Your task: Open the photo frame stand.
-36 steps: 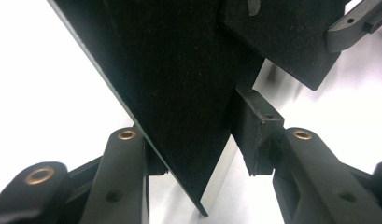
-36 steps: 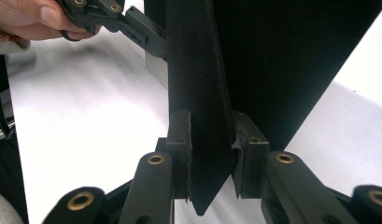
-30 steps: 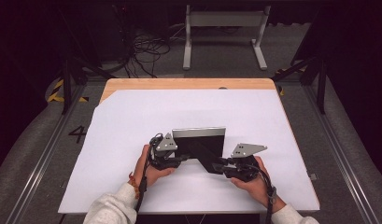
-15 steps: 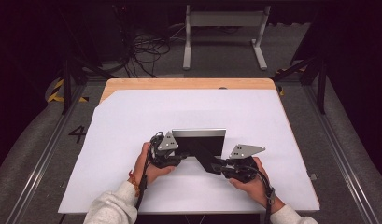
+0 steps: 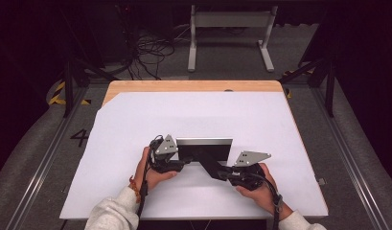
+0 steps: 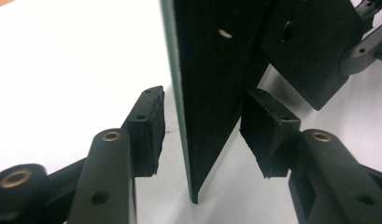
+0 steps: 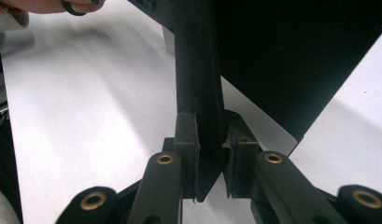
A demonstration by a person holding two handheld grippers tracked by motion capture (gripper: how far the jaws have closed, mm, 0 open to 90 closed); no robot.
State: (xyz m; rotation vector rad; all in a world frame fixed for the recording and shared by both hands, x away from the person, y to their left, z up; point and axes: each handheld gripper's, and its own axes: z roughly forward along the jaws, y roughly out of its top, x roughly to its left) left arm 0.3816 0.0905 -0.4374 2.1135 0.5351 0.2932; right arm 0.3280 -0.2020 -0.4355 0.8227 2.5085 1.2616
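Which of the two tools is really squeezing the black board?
The right tool: its pads press both faces of the black board. The left tool has just been opening, with gaps beside the board.

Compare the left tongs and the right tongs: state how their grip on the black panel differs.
The left tongs stand open, pads clear of the black panel on both sides, having just been opening; the right tongs press their pads onto the panel's edge, having just been closing. The left tongs straddle an upright edge near the white table cover. Both have black jaws.
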